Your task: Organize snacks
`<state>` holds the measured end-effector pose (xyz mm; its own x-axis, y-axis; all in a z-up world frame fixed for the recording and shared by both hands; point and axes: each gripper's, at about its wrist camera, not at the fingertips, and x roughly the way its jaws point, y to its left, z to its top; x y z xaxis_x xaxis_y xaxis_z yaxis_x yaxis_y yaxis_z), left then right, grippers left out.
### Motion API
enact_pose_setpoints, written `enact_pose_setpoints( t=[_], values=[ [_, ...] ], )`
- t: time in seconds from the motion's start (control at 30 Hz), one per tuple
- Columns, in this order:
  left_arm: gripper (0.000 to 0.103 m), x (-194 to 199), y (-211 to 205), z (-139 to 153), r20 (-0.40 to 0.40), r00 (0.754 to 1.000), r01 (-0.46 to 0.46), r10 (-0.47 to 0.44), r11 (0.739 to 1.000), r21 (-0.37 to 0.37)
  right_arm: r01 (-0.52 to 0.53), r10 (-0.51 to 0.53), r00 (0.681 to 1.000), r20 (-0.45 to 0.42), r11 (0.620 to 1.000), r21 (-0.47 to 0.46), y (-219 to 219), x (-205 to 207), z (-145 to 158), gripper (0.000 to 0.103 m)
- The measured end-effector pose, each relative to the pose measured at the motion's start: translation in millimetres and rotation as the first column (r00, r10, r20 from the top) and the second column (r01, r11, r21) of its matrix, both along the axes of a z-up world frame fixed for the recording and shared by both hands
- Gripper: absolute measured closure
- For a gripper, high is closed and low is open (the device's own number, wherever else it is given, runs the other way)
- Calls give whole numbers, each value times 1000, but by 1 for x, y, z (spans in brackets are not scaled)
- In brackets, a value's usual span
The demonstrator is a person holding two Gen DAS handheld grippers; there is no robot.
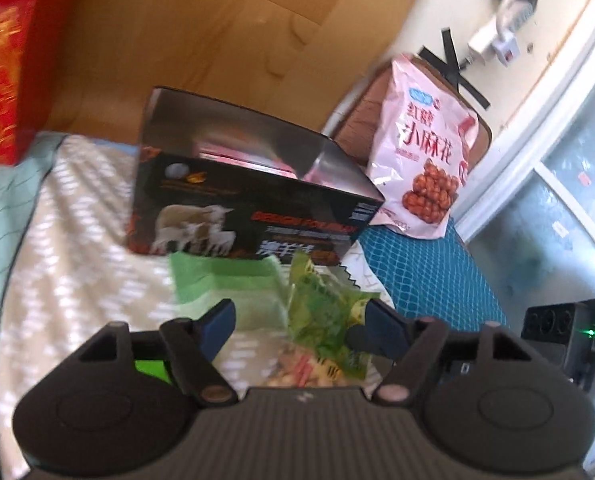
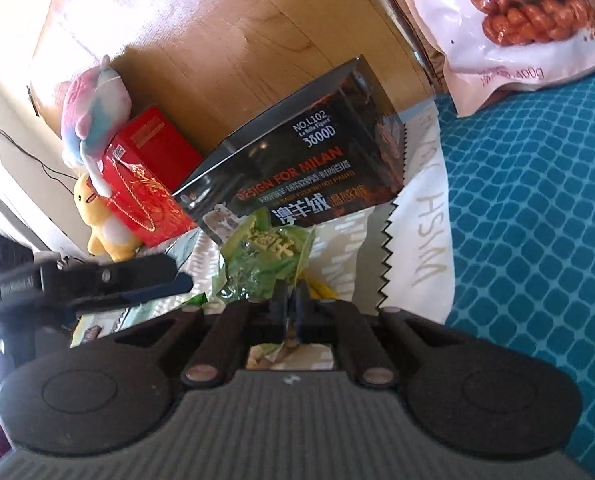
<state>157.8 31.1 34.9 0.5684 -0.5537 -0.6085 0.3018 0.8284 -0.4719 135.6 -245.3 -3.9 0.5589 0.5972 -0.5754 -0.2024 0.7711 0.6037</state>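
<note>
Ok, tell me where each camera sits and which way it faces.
Left wrist: on the left tongs, open, looking past a green packet at the black box and pink bag.
Right wrist: on the right tongs, shut on the green packet, facing the black box; the left tongs show alongside.
Shared: packet, box, pink bag, red box.

The left tongs (image 1: 299, 322) have a dark grey ribbed body with two big round bumps at the bottom of the frame. Black arms carry round pink-grey pins and dark blue pads (image 1: 220, 322). The right tongs (image 2: 293, 304) look alike: black arms, ribbed grey body, blue tips.
</note>
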Motion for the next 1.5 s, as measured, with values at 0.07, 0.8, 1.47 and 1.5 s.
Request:
enact_pose_setpoints(
  t=[0.07, 0.8, 1.47, 1.5],
  values=[
    [36, 6, -10, -2, -3, 1000, 22, -22, 1000, 17, 2, -2, 1000, 2, 1000, -2, 0, 0, 0, 97],
    [78, -31, -22, -7, 64, 997, -55, 47, 988, 141, -44, 121, 968, 222, 946, -322, 54, -23, 12, 96],
    [85, -39, -10, 28, 166, 986, -22, 13, 998, 53, -3, 71, 951, 302, 976, -219, 45, -26, 29, 97],
    [84, -36, -10, 36, 191, 981, -24, 12, 998, 60, 6, 60, 942, 331, 981, -196, 44, -23, 38, 97]
  ],
)
